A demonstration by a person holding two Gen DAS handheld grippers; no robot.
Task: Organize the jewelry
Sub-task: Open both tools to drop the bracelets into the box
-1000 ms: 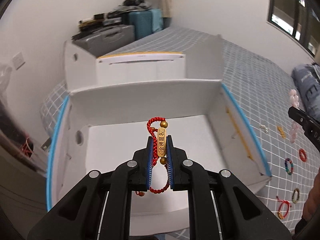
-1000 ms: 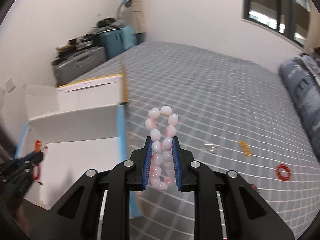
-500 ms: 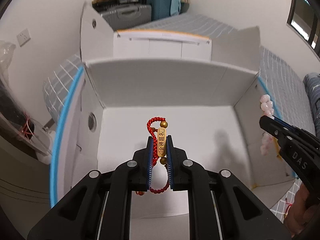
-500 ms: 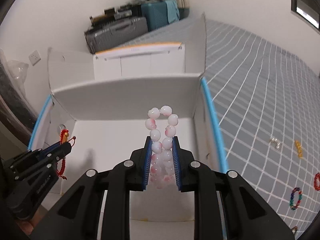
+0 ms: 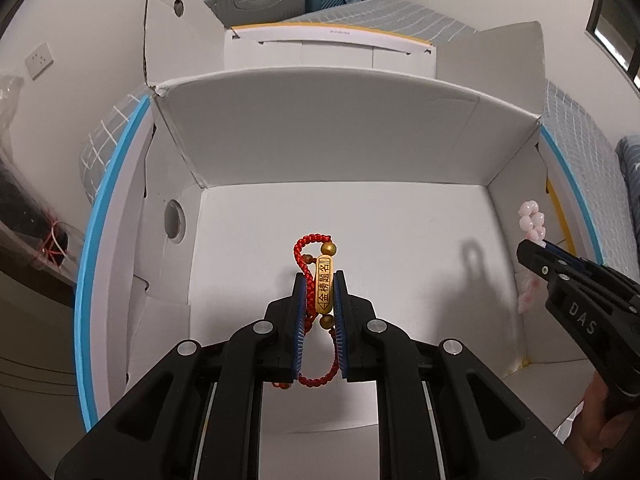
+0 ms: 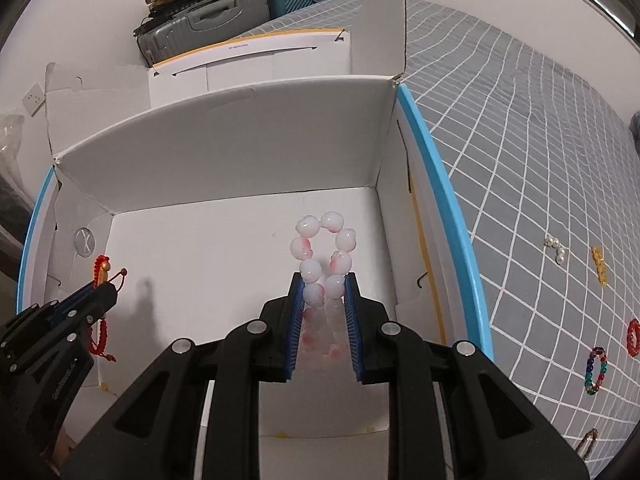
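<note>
A white cardboard box (image 5: 320,140) stands open on the bed, and both grippers hang over its bare floor. My left gripper (image 5: 319,274) holds a red cord bracelet with a gold bar (image 5: 324,288). Its jaws are opening, and the pads still touch the bracelet. My right gripper (image 6: 323,276) is shut on a bracelet of white and pink beads (image 6: 310,268), whose loop sticks out past the fingertips. The left wrist view shows the right gripper (image 5: 528,248) near the box's right wall. In the right wrist view the left gripper (image 6: 110,288) is by the left wall.
The box's flaps (image 6: 384,20) stand upright at the back. To its right the grey checked bedsheet (image 6: 520,140) carries loose pieces: a red ring (image 6: 633,337), a multicoloured bead bracelet (image 6: 596,370), a gold piece (image 6: 599,264) and a pearl piece (image 6: 557,247). Suitcases (image 6: 208,24) line the far wall.
Both grippers sank toward the box floor with their bracelets. The right one swung left from over the bedsheet to inside the box.
</note>
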